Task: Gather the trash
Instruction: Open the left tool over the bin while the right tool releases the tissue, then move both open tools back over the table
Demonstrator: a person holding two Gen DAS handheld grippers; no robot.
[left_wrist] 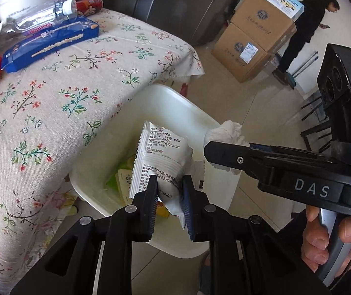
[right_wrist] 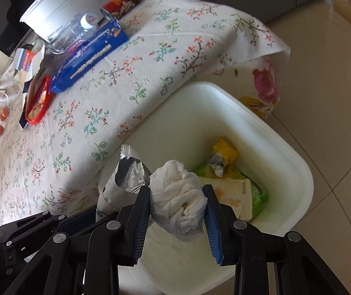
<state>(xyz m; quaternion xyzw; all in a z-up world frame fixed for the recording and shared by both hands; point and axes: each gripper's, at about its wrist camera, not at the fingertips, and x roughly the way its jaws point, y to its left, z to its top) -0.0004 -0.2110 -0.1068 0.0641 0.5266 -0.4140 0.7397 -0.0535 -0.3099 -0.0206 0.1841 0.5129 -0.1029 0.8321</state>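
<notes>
The left gripper [left_wrist: 169, 186] has its jaws nearly together, pinching something thin. The right gripper [right_wrist: 178, 205], just beside it, seems clamped wider.

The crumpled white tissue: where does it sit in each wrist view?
Left wrist: crumpled white tissue right of centre, behind the right gripper's black arm.
Right wrist: tissue low centre, pinched between the jaws of the right gripper.
Shared landmark: white bin beneath it.

Both wrist views look down (closely) into the bin [left_wrist: 175, 103] [right_wrist: 261, 123].
</notes>
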